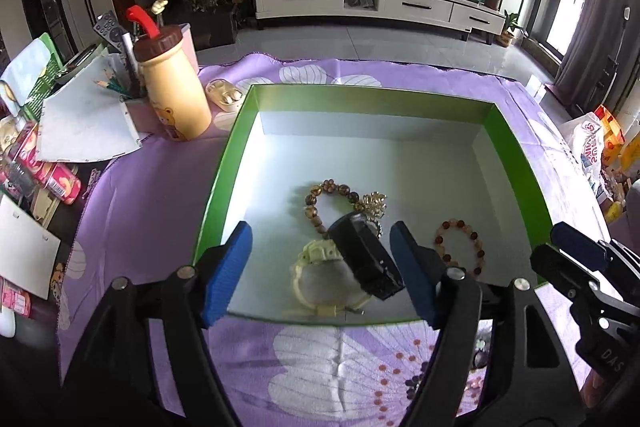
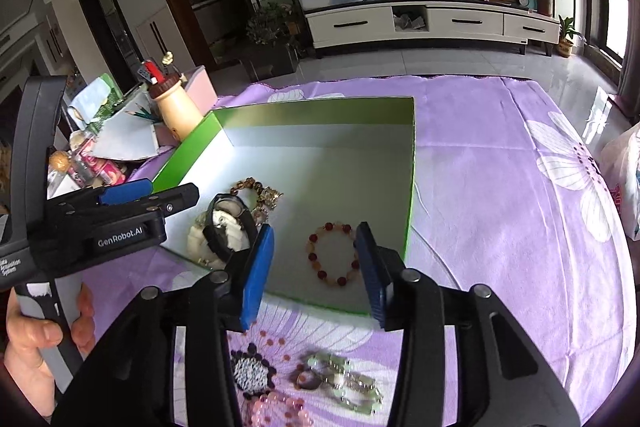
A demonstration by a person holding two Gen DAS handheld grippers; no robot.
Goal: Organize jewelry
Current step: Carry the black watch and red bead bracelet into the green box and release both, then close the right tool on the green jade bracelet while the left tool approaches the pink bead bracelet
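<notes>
Black watch lies w/ strap running near-to-far in green box, far half bare; left tongs & right tongs both spread, pinching nothing.

A cream bottle with a brown cap stands beside pencils on the purple floral cloth.

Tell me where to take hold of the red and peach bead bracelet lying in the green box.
Take the red and peach bead bracelet from above, pinching one arc of the ring, one finger inside and one outside. It lies flat on the green box floor, apart from the other pieces.
</notes>
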